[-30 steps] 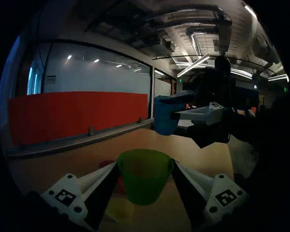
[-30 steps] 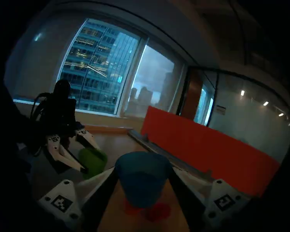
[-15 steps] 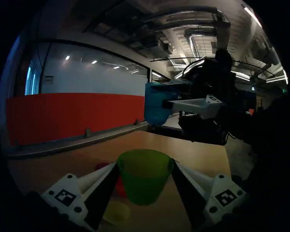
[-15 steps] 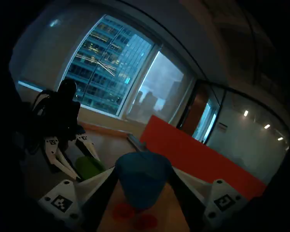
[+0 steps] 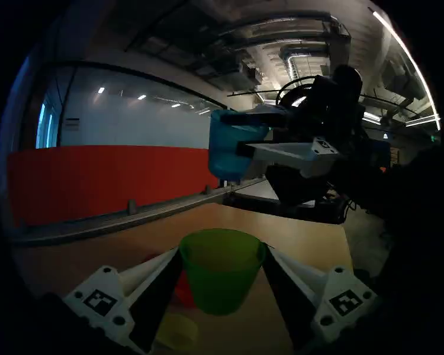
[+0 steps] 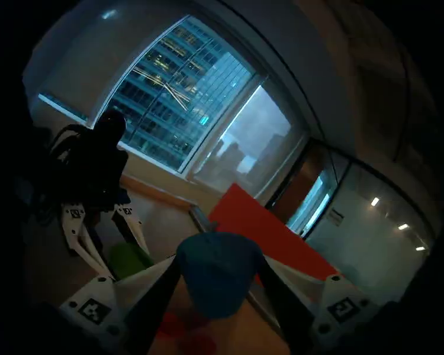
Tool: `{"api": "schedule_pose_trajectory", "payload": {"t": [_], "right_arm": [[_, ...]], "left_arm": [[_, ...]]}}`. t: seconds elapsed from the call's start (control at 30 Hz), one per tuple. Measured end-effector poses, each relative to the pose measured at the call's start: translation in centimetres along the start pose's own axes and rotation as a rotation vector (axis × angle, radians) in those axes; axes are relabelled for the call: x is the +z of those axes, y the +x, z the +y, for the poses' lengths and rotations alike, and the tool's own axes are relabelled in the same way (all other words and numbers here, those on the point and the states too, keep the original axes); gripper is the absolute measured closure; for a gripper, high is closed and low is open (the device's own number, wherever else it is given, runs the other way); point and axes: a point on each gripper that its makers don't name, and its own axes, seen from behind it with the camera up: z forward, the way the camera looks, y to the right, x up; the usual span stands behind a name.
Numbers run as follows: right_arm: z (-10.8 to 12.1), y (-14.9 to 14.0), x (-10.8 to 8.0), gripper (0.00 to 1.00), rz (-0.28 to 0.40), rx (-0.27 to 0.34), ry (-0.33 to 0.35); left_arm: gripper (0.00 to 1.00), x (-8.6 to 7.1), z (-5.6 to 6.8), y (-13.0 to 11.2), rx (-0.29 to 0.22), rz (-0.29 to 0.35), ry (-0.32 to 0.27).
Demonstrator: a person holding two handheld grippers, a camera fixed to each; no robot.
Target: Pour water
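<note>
**First spotter:** What are the left tongs doing?

**Second spotter:** Your left tongs (image 5: pixel 222 254) are clamped on a green cup (image 5: pixel 222 275), low in the middle of the left gripper view. A finger presses on each side. The cup stands upright, mouth up, over the wooden table (image 5: pixel 308 236).

**First spotter:** And the right ones?

**Second spotter:** Your right tongs (image 6: pixel 219 260) are clamped on a blue cup (image 6: pixel 219 287) at the bottom centre of the right gripper view, again with a finger against each side. In the left gripper view you see that blue cup just above the centre of the frame. It is higher than the green cup and apart from it, with one white finger lying across its near side.

**First spotter:** Is the blue cup tipped?

**Second spotter:** You hold it close to upright, leaning only a little, with its rim toward the top of the frame. The light is dim, so you cannot tell whether either cup has water in it.

**First spotter:** Anything else around the cups?

**Second spotter:** A red disc (image 5: pixel 185 291) lies on the table just left of the green cup, partly behind your left finger. A yellow disc (image 5: pixel 177 331) lies below it, near the bottom edge. A red panel (image 5: pixel 103 177) runs along the left of that frame, beyond the table's far edge. In the right gripper view, your left tongs and the green cup sit at lower left, below a large window (image 6: pixel 180 118).
</note>
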Motion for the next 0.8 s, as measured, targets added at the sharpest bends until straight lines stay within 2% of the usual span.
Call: {"api": "schedule_pose_trajectory", "payload": {"t": [0.8], "right_arm": [[1.1,2.4,2.5,0.09,-0.003,-0.288,-0.035]], "left_arm": [[0.11,1.1,-0.2,1.2,0.001,0.018,-0.015]]}}
